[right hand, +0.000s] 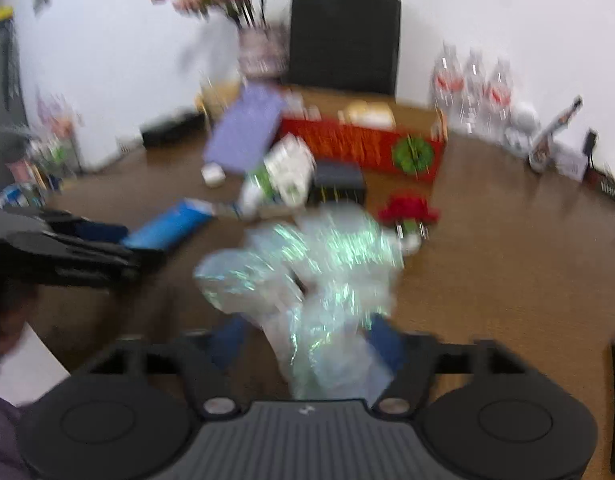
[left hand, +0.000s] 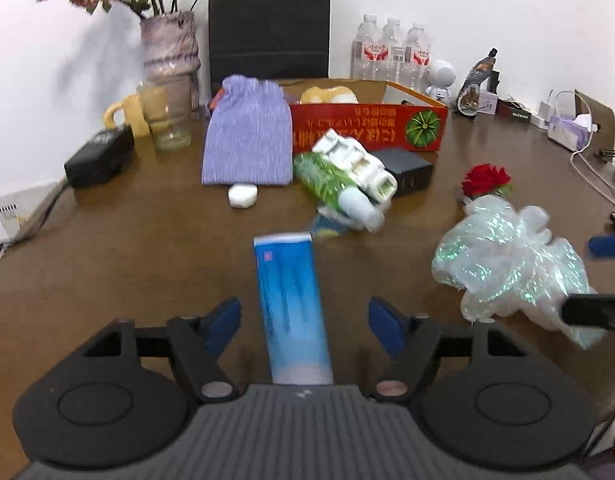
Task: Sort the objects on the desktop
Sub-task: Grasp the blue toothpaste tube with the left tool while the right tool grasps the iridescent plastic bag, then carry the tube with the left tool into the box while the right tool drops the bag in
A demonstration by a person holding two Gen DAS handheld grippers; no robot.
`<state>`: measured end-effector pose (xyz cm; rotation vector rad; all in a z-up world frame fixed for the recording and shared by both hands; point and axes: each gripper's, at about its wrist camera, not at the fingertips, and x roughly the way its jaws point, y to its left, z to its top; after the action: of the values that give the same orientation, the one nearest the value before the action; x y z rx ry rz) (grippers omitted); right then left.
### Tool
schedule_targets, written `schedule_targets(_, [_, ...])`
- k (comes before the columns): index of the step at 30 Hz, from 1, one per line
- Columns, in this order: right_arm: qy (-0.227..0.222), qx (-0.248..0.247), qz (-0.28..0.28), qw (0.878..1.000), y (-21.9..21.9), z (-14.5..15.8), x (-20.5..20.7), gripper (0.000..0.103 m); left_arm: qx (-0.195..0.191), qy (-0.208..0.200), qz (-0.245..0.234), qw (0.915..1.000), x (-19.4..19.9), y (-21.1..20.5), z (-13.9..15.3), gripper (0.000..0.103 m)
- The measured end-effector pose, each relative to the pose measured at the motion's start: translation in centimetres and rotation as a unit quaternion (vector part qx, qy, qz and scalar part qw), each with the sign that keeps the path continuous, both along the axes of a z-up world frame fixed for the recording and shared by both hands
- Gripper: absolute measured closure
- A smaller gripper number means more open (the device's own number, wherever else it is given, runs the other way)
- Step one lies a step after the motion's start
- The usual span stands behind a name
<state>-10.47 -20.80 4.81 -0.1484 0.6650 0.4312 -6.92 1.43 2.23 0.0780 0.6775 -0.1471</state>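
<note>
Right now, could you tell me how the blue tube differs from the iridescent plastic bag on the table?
The blue tube is a flat, straight, opaque shape; the iridescent plastic bag is a crumpled, translucent, shimmering heap. The tube lies between the left gripper pads with gaps on both sides; the bag fills the space between the right gripper pads. Both rest on the brown table.

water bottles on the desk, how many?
3, side by side against the back wall, right of the black bag: left, middle, right. More could be hidden behind them.
</note>
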Motion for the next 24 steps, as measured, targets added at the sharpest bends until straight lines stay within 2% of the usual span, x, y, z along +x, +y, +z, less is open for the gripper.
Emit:
schedule_targets(1, [-0.005,-0.004,0.002,1.000,0.4,-0.1,0.5,0.007,-0.001,0.010,0.001,0.9999,0.6,-0.1,-0.3,0.031])
schedule_targets(2, [-0.007,-0.010,0.003,1.000,0.9,-0.3,1.2,0.007,-0.003,0.021,0.001,0.9998,1.2,-0.2,-0.6,0.041])
schedule_targets(4, [-0.008,-0.019,0.004,1.000,1.7,-1.0,2.5,0.010,0.001,0.021,-0.001,0.9998,1.3,-0.4,-0.9,0.052])
schedule_targets(5, [-0.004,-0.023,0.002,1.000,2.0,-1.4,3.3,0.014,0.004,0.020,-0.002,0.9998,1.3,-0.5,-1.1,0.063])
schedule_targets(6, [0.002,-0.019,-0.004,1.000,2.0,-1.9,3.8,0.029,0.003,0.020,-0.003,0.9998,1.2,-0.4,-1.2,0.067])
schedule_targets(7, [0.009,-0.013,-0.011,1.000,1.9,-2.4,4.4,0.060,0.003,0.021,-0.006,0.9998,1.0,-0.4,-1.2,0.067])
schedule_targets(8, [0.017,-0.006,-0.017,1.000,1.9,-2.8,4.9,0.074,0.002,0.021,-0.008,0.9998,0.8,-0.3,-1.2,0.067])
schedule_targets(9, [0.024,0.000,-0.024,0.999,1.8,-3.3,5.4,0.079,0.008,0.018,-0.009,0.9998,0.4,-0.4,-1.2,0.067])
schedule_targets(11, [0.019,0.002,-0.025,0.999,1.8,-3.6,5.1,0.083,0.014,0.015,-0.011,0.9997,-0.4,-0.4,-1.2,0.068])
schedule_targets(12, [0.019,-0.002,-0.022,1.000,1.8,-3.7,4.8,0.087,0.009,0.016,-0.010,0.9998,-0.7,-0.2,-1.1,0.068])
schedule_targets(15, [0.023,-0.004,-0.015,1.000,1.6,-3.0,3.3,0.092,-0.010,0.001,-0.003,0.9999,-1.3,0.4,0.2,0.068])
schedule_targets(17, [0.014,0.006,-0.022,1.000,1.1,-1.9,2.4,0.093,-0.023,-0.016,0.005,0.9996,-1.5,0.9,1.6,0.068])
schedule_targets(20, [-0.024,0.032,-0.046,0.998,-0.2,0.9,1.9,0.093,-0.036,-0.037,0.014,0.9986,-1.2,1.5,3.4,0.068])
schedule_targets(24, [-0.068,0.054,-0.063,0.994,-1.4,4.3,3.1,0.093,-0.043,-0.075,0.010,0.9962,1.3,1.6,6.4,0.068])
